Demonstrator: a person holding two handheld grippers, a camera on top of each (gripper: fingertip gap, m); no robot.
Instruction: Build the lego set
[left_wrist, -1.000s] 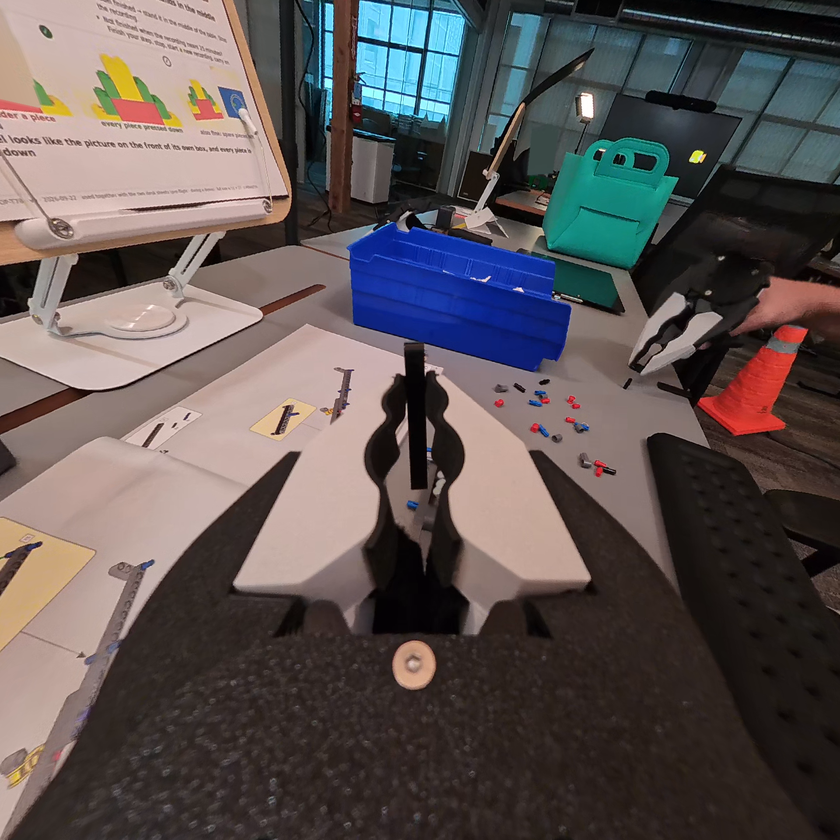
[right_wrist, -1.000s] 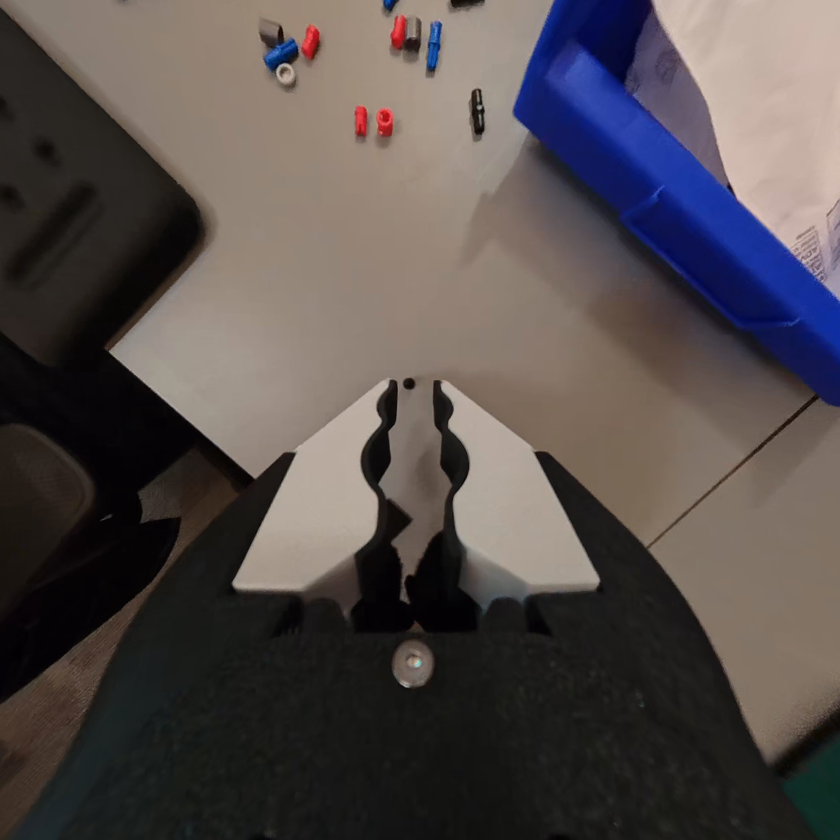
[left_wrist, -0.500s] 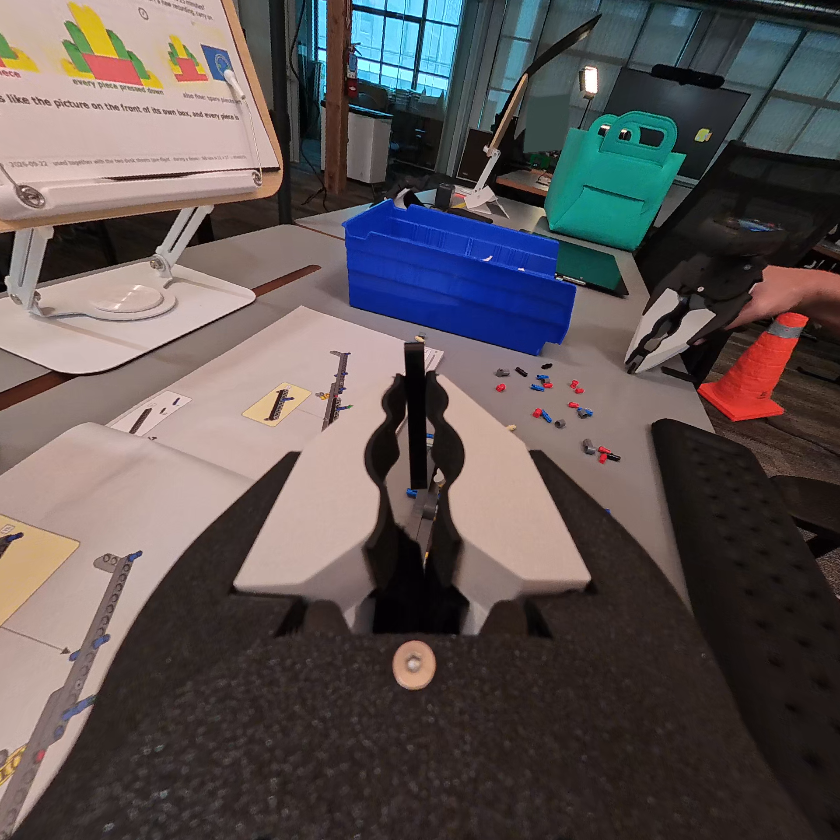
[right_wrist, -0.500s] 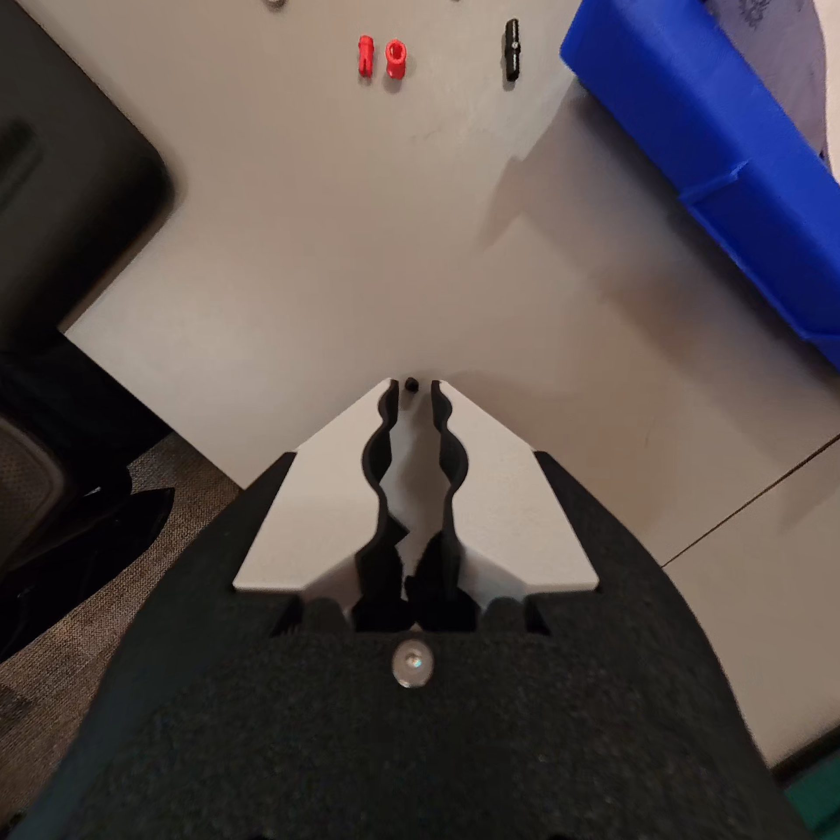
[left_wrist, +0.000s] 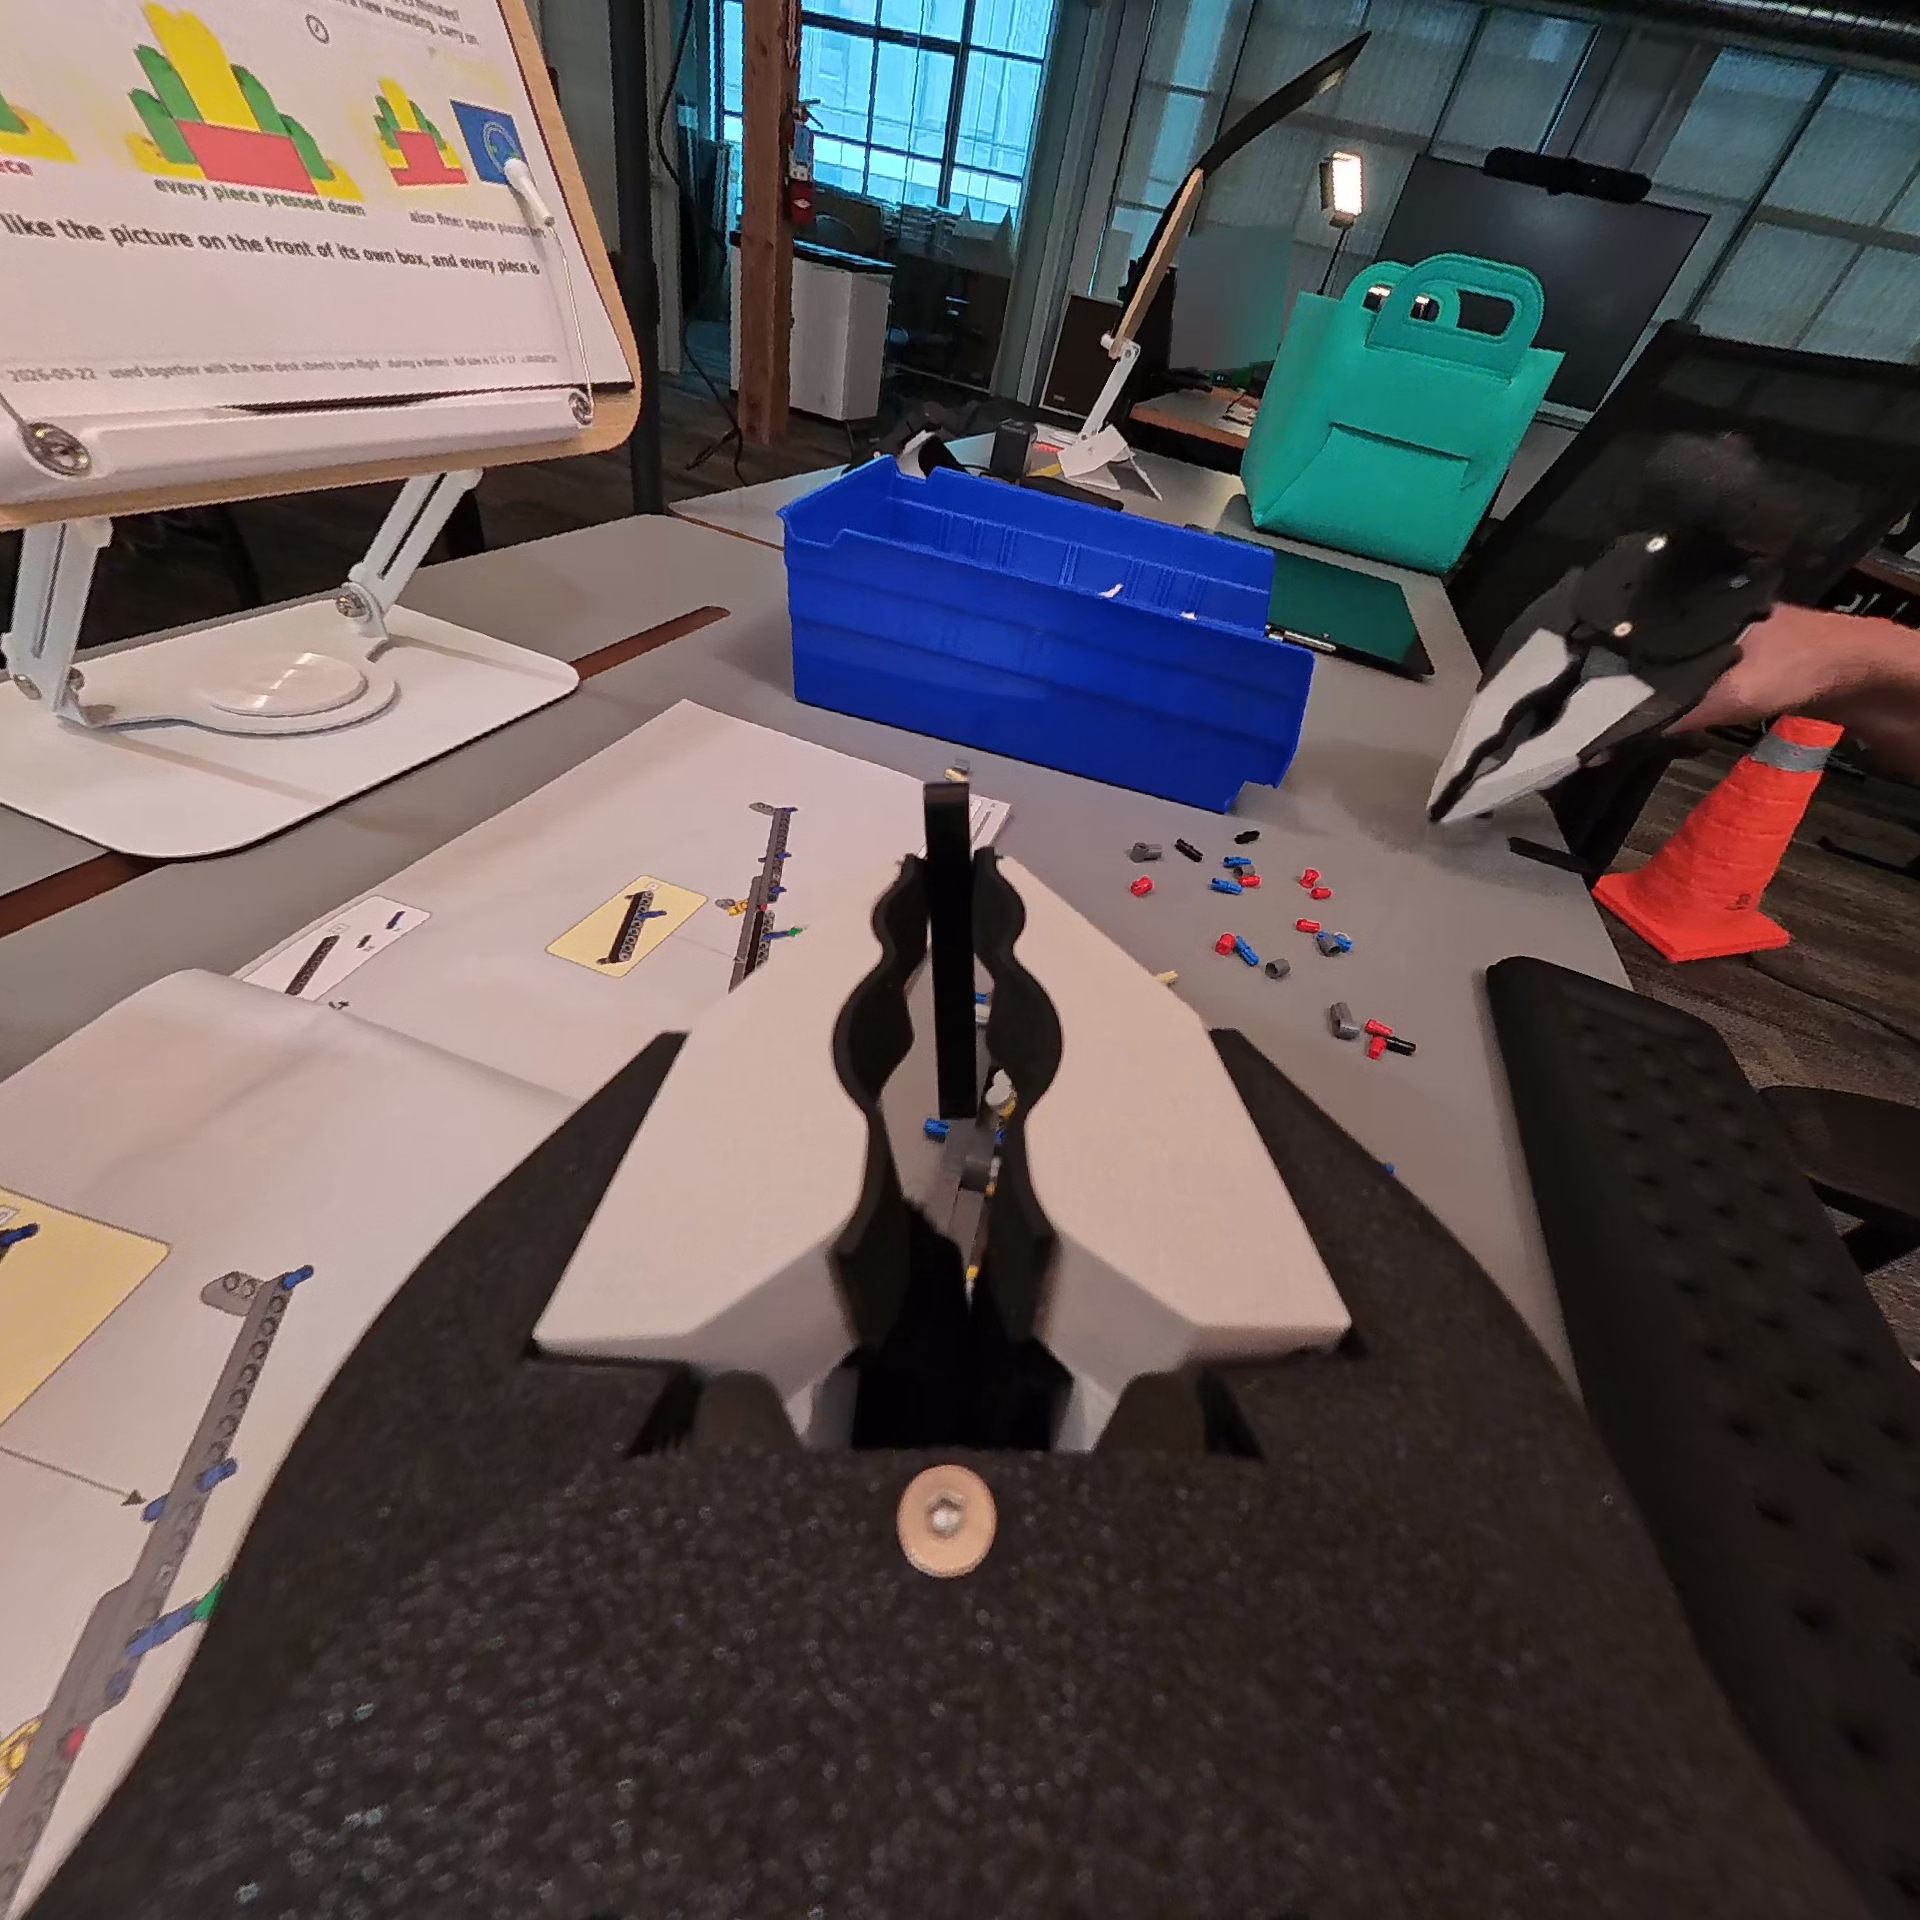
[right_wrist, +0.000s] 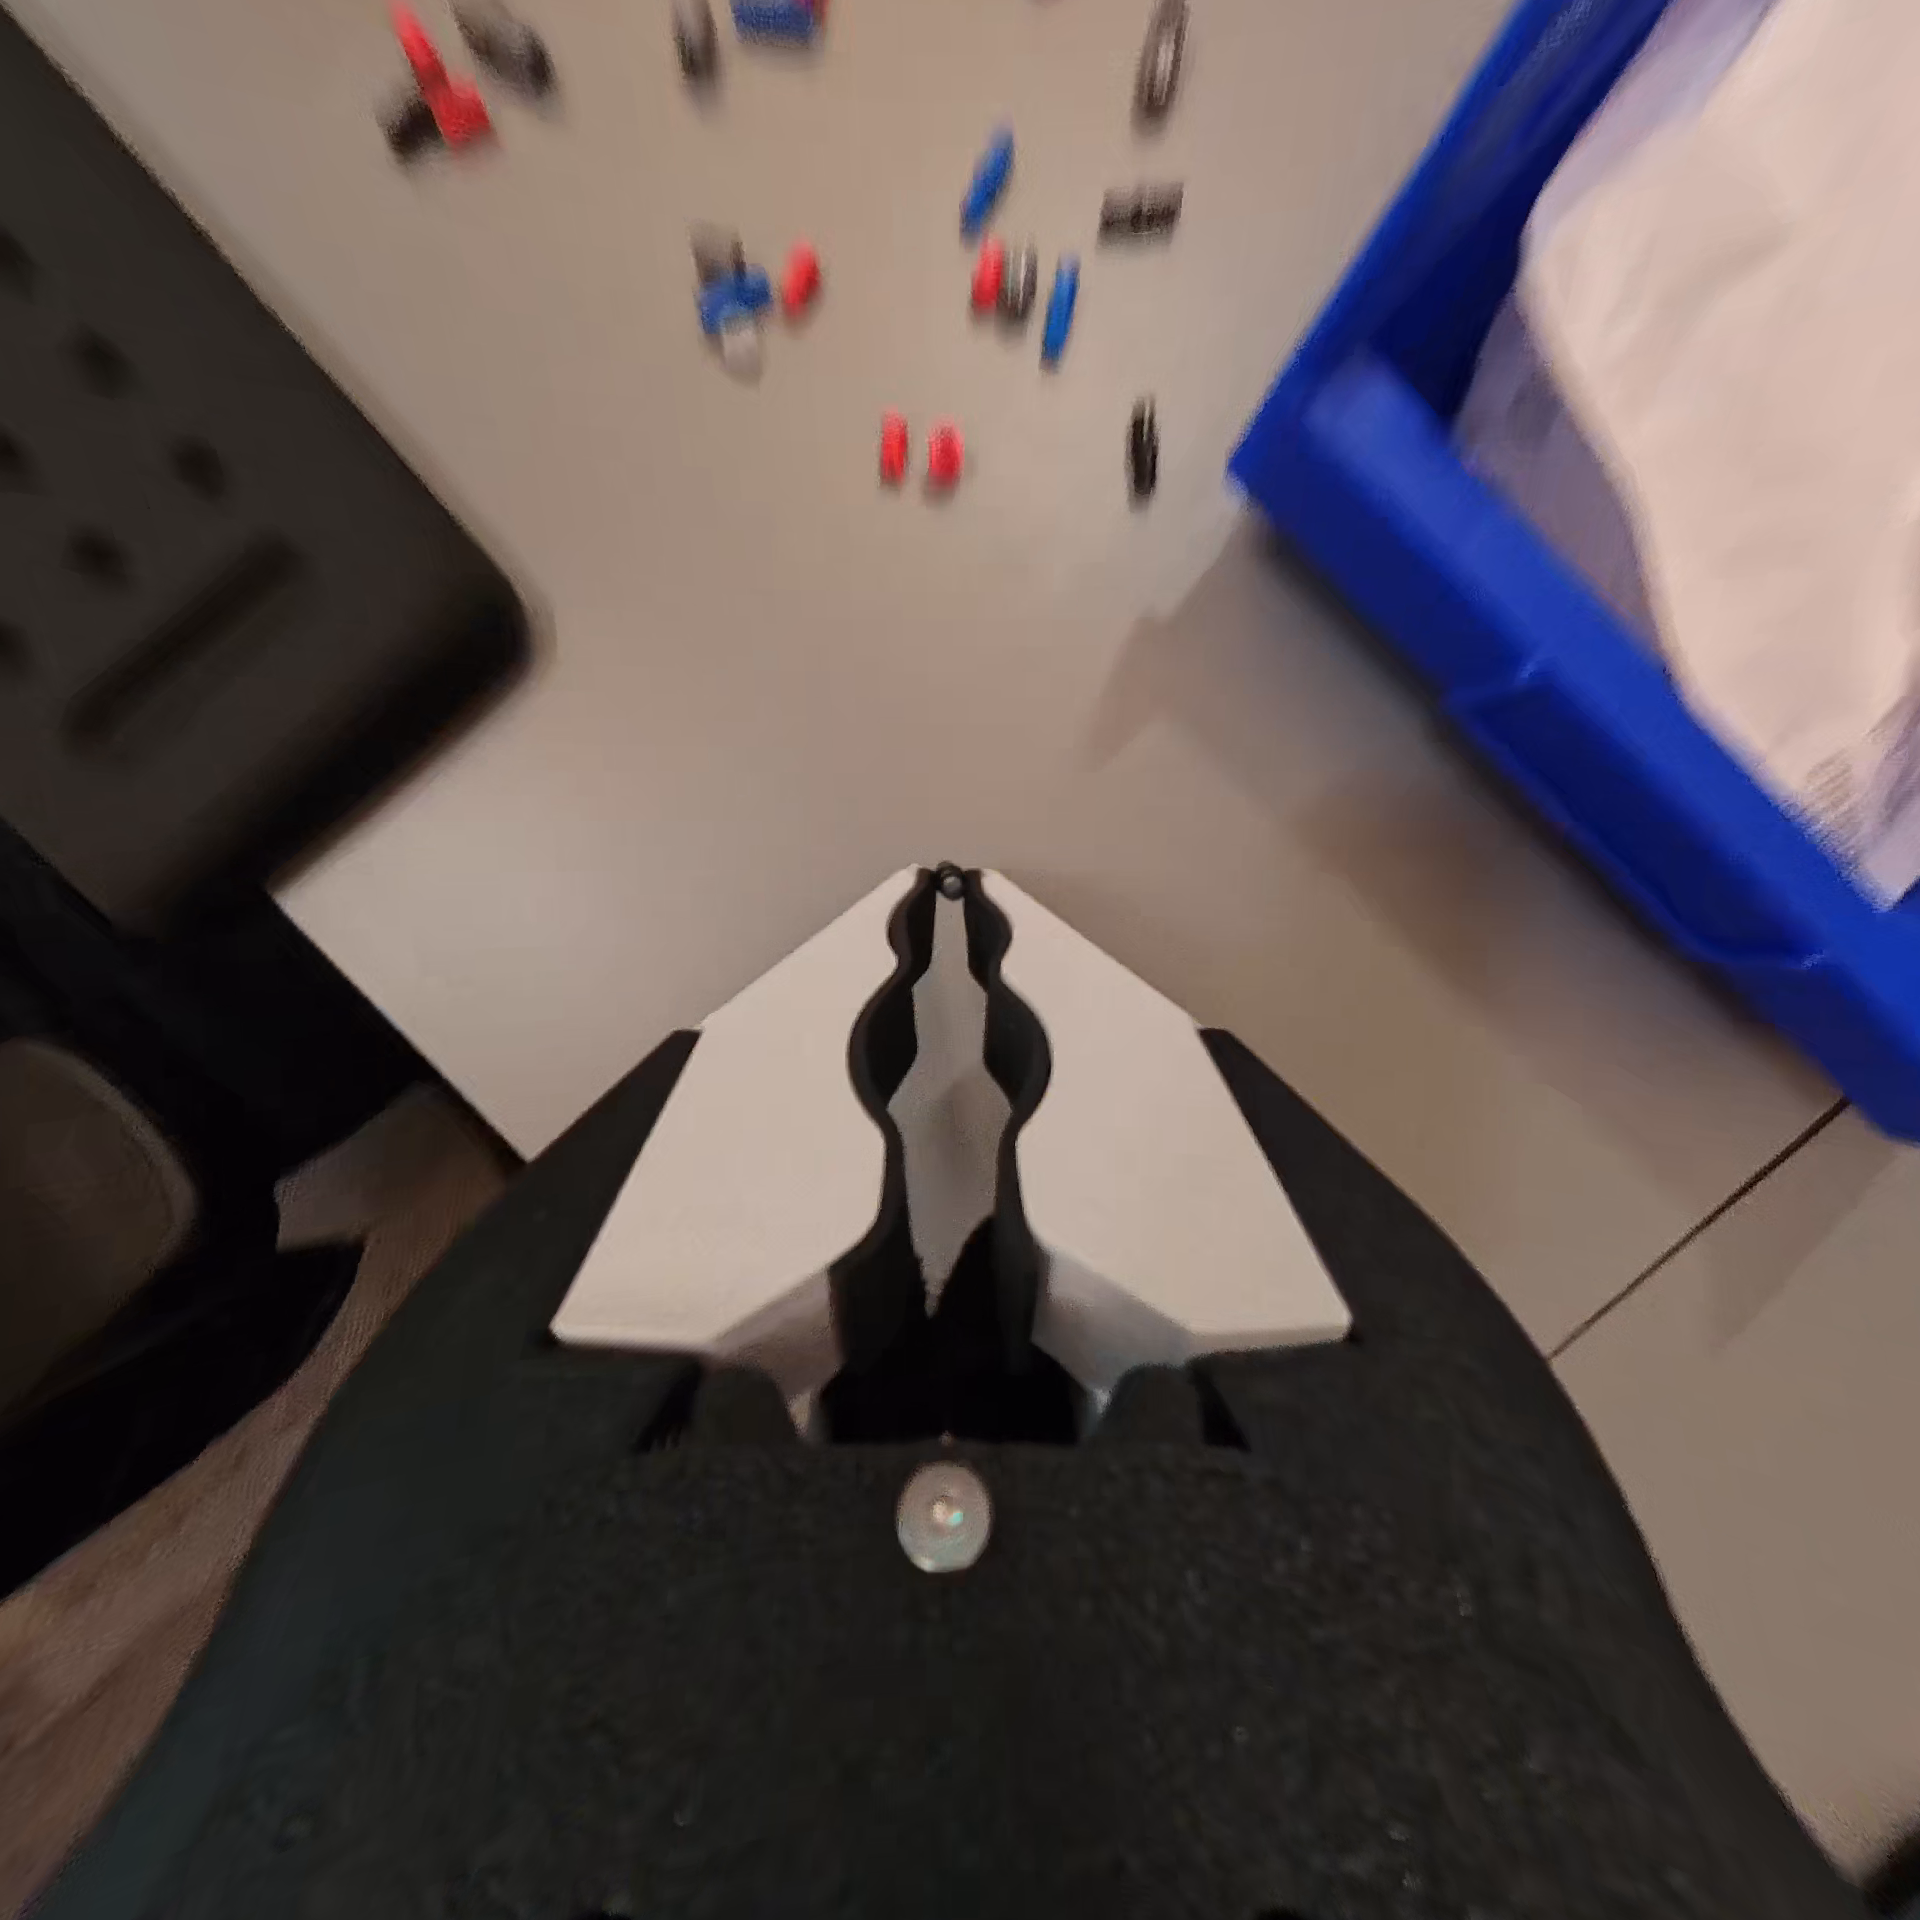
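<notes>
Judging by the table, the build is at an early stage. Far left stands a tilted stand (left_wrist: 260, 436) bearing a printed sheet, and before it the open instruction booklet (left_wrist: 436, 935) lies flat on the grey table (left_wrist: 665, 582). The left gripper (left_wrist: 951, 873) reaches forward over the booklet's right edge, its jaws clamped on a long black beam (left_wrist: 948, 935) that stands upright between the tips; whether any pins are fitted to it cannot be told. Past it sits a blue bin (left_wrist: 1039, 644), and right of that a scatter of loose pins (left_wrist: 1268, 914) in red, blue, black and grey lies unused, so most of the assembly seems left to do. Farther right, the right gripper (left_wrist: 1455, 800) is held above the table's corner by a hand (left_wrist: 1829, 675), tilted downward. Its own view, blurred, shows the jaws nearly closed, pinching a tiny black pin (right_wrist: 949, 881) at the very tips, probably meant for the beam.
</notes>
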